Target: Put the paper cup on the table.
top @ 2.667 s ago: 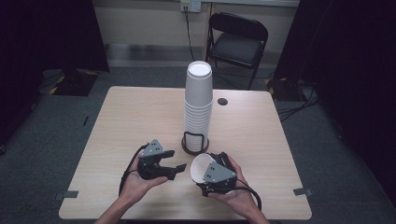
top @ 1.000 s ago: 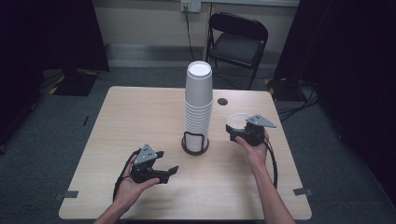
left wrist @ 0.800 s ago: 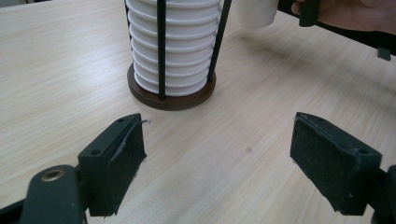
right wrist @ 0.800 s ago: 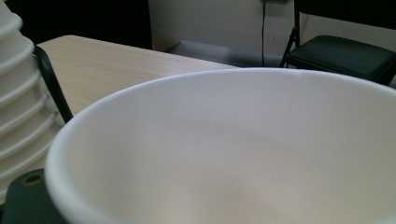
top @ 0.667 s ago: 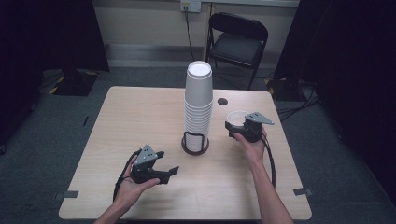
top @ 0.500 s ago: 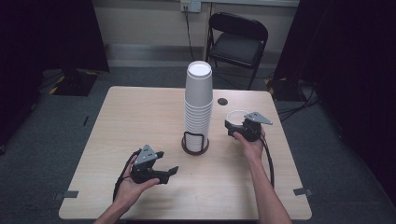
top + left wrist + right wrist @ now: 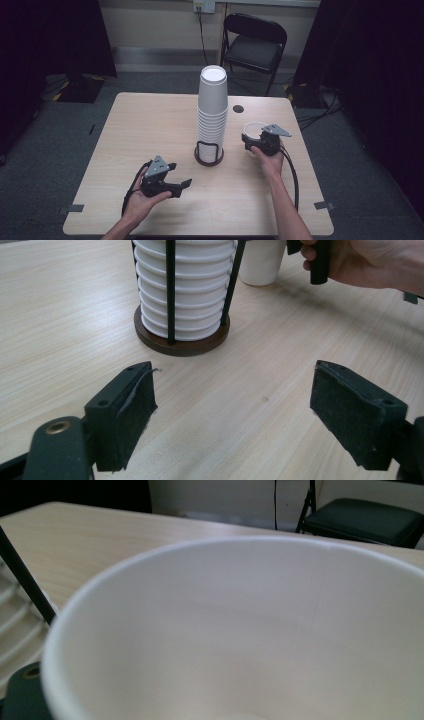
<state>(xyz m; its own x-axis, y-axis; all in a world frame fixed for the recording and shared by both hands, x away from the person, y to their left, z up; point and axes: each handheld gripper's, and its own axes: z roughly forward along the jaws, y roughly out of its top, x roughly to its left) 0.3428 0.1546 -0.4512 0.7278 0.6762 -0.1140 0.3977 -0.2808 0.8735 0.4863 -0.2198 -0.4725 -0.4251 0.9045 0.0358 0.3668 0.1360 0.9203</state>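
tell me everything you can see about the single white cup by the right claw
The single cup is a plain white paper-looking cup, upright with its mouth up, standing on the table right of the cup stack. The left gripper view shows its base on the wood. Its rolled rim and bare inside look clean. The right claw is at its near side; whether it grips the wall cannot be told.

Table (image 7: 150, 125) — pale wood-grain surface, smooth, matt. Stacked cups (image 7: 212, 112) — white paper, smooth, ribbed by rolled rims; holder base (image 7: 182, 345) dark brown wood with thin black metal rods. Single cup (image 7: 250, 630) — white paper, matt inside, with a faint side seam. Left tongs (image 7: 247, 412) — black matt plastic faced with rough, fraying black pads. Chair (image 7: 255, 42) seat: dark, slightly glossy.
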